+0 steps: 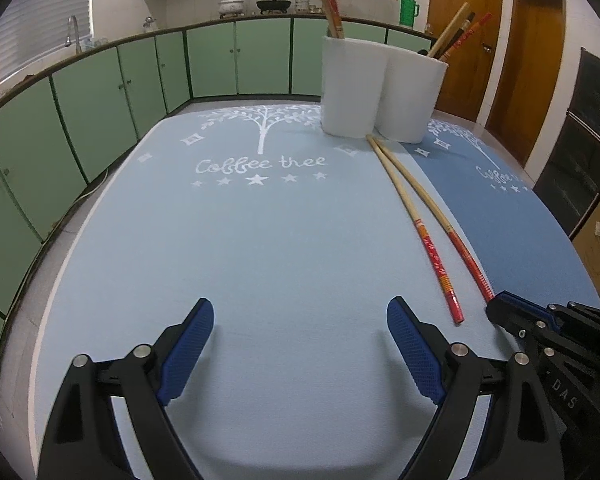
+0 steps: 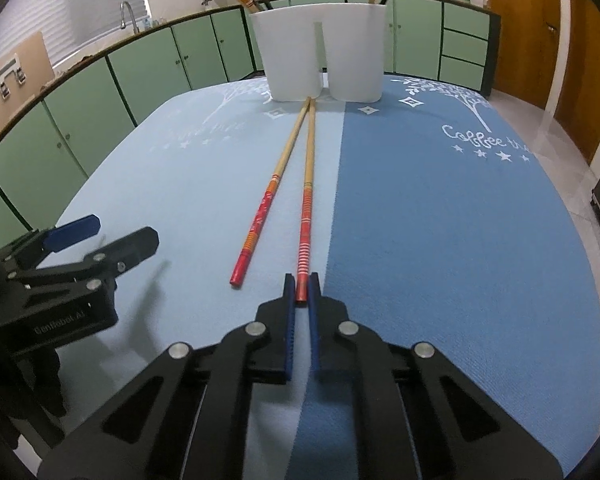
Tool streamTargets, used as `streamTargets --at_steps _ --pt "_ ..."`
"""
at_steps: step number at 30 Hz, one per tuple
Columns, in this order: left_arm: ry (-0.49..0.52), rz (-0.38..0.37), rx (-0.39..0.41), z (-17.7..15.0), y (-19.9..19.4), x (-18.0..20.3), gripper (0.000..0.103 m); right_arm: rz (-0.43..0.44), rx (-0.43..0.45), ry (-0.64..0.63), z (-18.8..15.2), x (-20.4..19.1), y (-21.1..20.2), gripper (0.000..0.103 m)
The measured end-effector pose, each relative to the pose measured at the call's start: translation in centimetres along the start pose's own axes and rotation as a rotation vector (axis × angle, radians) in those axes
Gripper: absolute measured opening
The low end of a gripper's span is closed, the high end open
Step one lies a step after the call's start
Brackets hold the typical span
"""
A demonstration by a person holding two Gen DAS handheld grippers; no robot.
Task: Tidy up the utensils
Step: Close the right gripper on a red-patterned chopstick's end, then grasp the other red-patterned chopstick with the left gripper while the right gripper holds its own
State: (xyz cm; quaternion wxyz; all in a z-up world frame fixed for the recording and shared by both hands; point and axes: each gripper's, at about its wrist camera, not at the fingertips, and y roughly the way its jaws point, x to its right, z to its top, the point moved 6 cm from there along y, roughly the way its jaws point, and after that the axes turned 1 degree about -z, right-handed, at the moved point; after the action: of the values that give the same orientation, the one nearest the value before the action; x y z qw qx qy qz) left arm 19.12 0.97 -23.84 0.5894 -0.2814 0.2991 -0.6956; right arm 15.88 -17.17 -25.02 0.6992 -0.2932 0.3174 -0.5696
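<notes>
Green kitchen cabinets frame a bench (image 2: 460, 240) where several chopsticks are already stood in a white holder (image 2: 320, 56) at the far edge. One striped chopstick (image 2: 306, 216) is pinched by the right gripper (image 2: 302, 292); another (image 2: 260, 220) awaits; the left gripper (image 1: 300, 344) is held wide, empty.

Chopstick (image 2: 305, 216) butt end hid betw. right gripper (image 2: 302, 286) pads. Utensils in white holder (image 2: 320, 52) beyond claw: tops cut off by frame edge, lower parts hidden inside.
</notes>
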Motion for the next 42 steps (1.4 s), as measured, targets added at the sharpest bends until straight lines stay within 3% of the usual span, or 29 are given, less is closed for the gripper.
streamTargets --at_steps 11,18,27,35,38,42 --pt "0.038 -0.046 -0.001 -0.1 0.0 3.4 0.087 -0.074 0.020 0.108 -0.7 4.6 -1.6 0.005" --pt "0.073 -0.073 -0.020 -0.1 0.8 6.4 0.083 -0.077 0.018 0.121 -0.6 6.5 -1.9 0.005" --pt "0.098 -0.061 -0.045 0.0 1.7 7.9 0.054 -0.059 0.011 0.112 -0.6 6.9 -1.7 0.005" --pt "0.070 -0.102 -0.044 0.0 1.7 8.9 0.016 -0.017 0.020 0.138 -0.6 7.4 -1.8 0.006" --pt "0.060 -0.111 -0.046 0.0 1.7 9.2 0.009 -0.009 0.022 0.143 -0.7 7.5 -2.0 0.006" --pt "0.054 -0.111 -0.054 0.0 1.9 9.4 0.009 -0.002 0.021 0.144 -0.8 7.7 -2.2 0.006"
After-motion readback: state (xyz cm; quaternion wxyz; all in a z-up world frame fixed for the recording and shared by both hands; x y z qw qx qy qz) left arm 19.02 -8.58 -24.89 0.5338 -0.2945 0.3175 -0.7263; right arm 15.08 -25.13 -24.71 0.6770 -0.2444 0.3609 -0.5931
